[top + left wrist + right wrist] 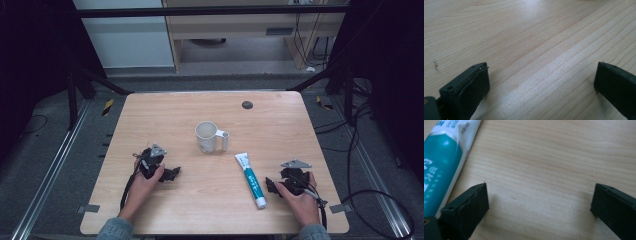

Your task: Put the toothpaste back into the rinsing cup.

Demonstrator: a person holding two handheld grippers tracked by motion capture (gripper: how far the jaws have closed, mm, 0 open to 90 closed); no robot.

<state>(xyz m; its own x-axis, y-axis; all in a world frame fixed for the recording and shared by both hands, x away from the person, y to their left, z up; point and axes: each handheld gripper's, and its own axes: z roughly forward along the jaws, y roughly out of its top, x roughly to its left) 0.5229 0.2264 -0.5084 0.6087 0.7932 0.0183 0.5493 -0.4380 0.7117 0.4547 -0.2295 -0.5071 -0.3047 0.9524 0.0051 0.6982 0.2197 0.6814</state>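
A white mug with its handle to the right stands near the middle of the wooden table. A teal and white tube lies flat in front of it, to the right. My left gripper rests on the table at the front left, held by a hand, jaws wide apart over bare wood. My right gripper rests at the front right, open, just right of the tube. In the right gripper view the tube lies beside the left jaw, outside the gap.
A small dark round disc sits near the table's far edge. Black frame bars, cables and a floor rail surround the table. A light cabinet stands behind it.
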